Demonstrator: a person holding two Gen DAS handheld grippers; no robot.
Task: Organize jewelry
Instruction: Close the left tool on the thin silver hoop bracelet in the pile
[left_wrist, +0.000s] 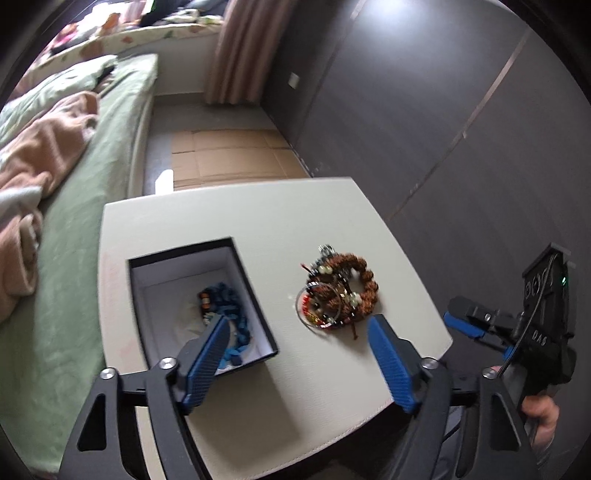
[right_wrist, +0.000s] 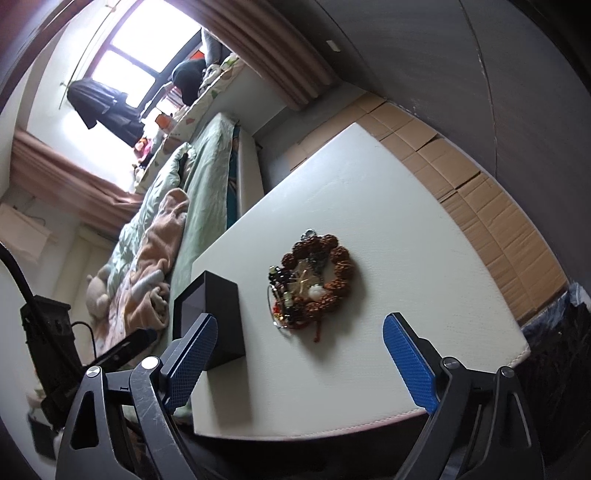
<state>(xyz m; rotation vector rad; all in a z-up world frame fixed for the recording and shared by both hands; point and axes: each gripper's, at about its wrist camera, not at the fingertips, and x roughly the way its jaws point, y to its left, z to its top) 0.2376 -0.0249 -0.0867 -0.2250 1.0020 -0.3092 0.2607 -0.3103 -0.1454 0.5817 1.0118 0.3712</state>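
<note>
**Left wrist view: tangled beads awaited a pick**

Left wrist view showed the jewelry pile (left_wrist: 337, 290) lying on the white counter (left_wrist: 258, 221), just right of the open black box (left_wrist: 258, 317) that already held a blue bead strand (left_wrist: 231, 317). Both the left hand-held gripper (left_wrist: 297, 338) and the right hand-held gripper (right_wrist: 300, 336) were spread wide, holding nothing. The pile looked light, limp and snag-prone; pinching the chunky brown bead bracelet (right_wrist: 338, 267) at its outer rim seemed safest.

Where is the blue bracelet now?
In the left wrist view, the blue bracelet lies inside the open black box, left of the bead pile.
</note>
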